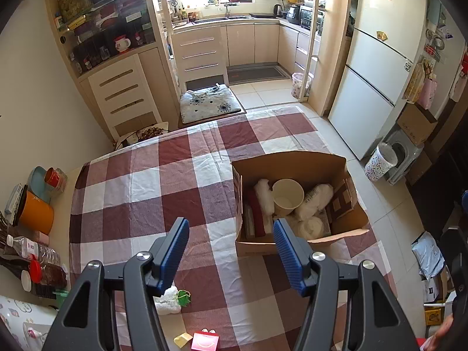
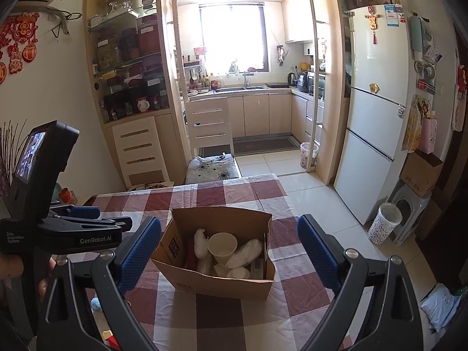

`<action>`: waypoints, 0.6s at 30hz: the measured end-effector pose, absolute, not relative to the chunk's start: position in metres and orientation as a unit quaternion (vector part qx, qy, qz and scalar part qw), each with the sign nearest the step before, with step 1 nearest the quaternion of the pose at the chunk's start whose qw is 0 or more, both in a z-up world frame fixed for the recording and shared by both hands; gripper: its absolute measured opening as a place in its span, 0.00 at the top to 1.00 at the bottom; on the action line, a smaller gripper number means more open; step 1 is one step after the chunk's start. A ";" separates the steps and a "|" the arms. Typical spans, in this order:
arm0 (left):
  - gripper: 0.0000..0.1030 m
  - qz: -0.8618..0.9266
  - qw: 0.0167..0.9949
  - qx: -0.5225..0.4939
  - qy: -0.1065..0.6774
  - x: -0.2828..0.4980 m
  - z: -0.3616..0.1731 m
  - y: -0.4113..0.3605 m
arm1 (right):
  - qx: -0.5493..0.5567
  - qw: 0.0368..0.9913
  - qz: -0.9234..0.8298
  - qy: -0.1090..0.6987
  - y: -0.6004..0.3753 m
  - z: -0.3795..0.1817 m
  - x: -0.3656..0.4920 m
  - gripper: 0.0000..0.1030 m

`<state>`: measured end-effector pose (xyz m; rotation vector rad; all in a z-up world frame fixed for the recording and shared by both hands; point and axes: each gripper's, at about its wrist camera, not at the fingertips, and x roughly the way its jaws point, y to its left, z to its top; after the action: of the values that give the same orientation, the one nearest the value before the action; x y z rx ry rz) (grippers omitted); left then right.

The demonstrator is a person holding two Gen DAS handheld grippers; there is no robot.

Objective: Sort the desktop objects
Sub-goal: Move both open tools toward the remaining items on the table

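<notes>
An open cardboard box (image 1: 295, 161) (image 2: 222, 285) stands on the checked tablecloth (image 1: 163, 181) (image 2: 222, 318). Inside lie a paper cup (image 1: 288, 196) (image 2: 223, 247), white wrapped bundles (image 1: 314, 201) (image 2: 244, 253) and a dark red item (image 1: 256, 213). My left gripper (image 1: 231, 234) hovers open above the cloth just left of the box, nothing between its blue pads. Below it lie a white cloth with green trim (image 1: 172, 299), a yellow scrap (image 1: 182, 339) and a red box (image 1: 204, 340). My right gripper (image 2: 229, 234) is open wide, framing the box from the near side. The left tool (image 2: 58, 228) shows at its left, held by a hand.
Bottles (image 1: 38, 260), an orange pot (image 1: 36, 212) and cups (image 1: 52, 177) crowd the table's left edge. A cushioned chair (image 1: 209, 102) (image 2: 210, 166) stands at the far end. A fridge (image 1: 380, 58) (image 2: 377, 102), a patterned bin (image 1: 380, 161) and a stool stand right on the tiled floor.
</notes>
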<state>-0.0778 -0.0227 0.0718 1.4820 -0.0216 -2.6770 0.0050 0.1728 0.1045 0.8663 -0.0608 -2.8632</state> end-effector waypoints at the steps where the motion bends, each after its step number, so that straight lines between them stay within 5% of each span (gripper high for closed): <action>1: 0.40 -0.874 0.040 0.483 -0.008 -0.076 0.072 -0.022 | 0.289 0.074 -0.954 -0.020 0.173 0.105 0.007 0.07; 18: 0.40 -0.874 0.046 0.484 -0.003 -0.045 0.070 -0.031 | 0.292 0.077 -0.953 -0.011 0.165 0.105 0.033 0.07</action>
<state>-0.0450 -0.0307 0.0701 1.4770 -0.0096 -2.6677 0.0327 0.1649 0.1054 0.8740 -0.0332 -2.8556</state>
